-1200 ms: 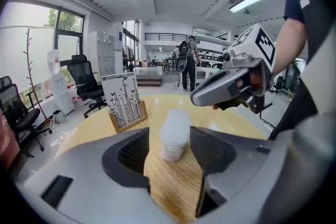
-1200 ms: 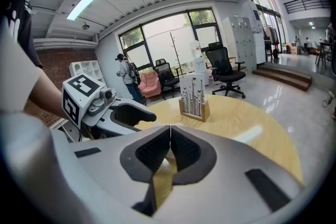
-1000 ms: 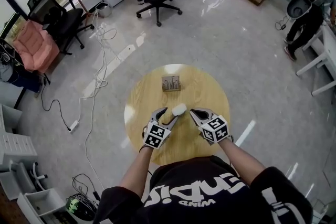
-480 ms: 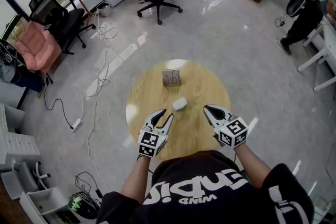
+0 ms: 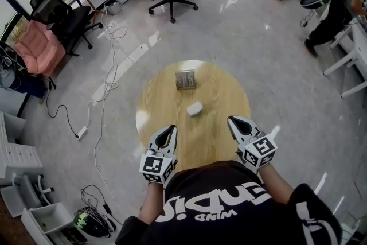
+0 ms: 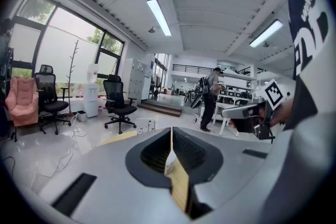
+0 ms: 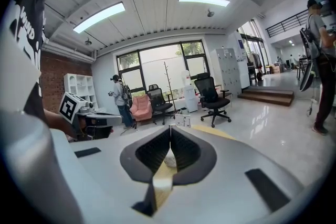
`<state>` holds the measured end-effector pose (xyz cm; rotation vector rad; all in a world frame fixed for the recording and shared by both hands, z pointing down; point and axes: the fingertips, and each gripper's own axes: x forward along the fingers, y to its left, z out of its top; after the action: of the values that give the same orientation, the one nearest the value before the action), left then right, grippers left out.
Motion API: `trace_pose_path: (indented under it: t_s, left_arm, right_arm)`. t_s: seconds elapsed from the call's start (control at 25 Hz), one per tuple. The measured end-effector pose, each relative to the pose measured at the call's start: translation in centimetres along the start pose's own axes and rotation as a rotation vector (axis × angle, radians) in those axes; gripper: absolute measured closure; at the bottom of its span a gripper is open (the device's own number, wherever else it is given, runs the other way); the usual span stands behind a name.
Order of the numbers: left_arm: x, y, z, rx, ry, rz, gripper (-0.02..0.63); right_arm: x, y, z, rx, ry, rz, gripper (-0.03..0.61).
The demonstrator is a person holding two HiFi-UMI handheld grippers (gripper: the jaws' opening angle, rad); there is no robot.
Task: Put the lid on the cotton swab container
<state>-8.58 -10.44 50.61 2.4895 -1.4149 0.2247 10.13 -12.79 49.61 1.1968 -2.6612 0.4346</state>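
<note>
Hovering level: left tongs (image 5: pixel 171 129), right tongs (image 5: pixel 231 120)

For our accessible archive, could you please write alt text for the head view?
A small white container sits near the middle of a round wooden table, a small box beyond it. Nearer the person, the left tongs, just closed, and the right tongs are shut and empty.

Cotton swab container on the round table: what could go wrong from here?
The cotton swab container is so small in the head view that its lid cannot be made out; if tilted, the lid could drop off. The container stands loose on the table, apart from the small box, so a knock could slide it.
</note>
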Motion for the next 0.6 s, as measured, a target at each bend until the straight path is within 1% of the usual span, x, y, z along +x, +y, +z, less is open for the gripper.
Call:
trace_pose_path:
  t_s: [0.12, 0.28, 0.6]
  left_arm:
    - [-1.3, 0.1, 0.3, -0.035, -0.032, 0.041, 0.594]
    - [-1.9, 0.5, 0.9, -0.05, -0.062, 0.09, 0.595]
    - [-2.5, 0.9, 1.4, -0.039, -0.076, 0.106, 0.595]
  right_arm:
    - [-0.5, 0.5, 0.4, -0.015, -0.024, 0.002, 0.577]
    - [-0.6, 0.5, 1.4, -0.019, -0.048, 0.0, 0.577]
    - [-0.9, 1.3, 2.0, -0.04, -0.063, 0.008, 0.577]
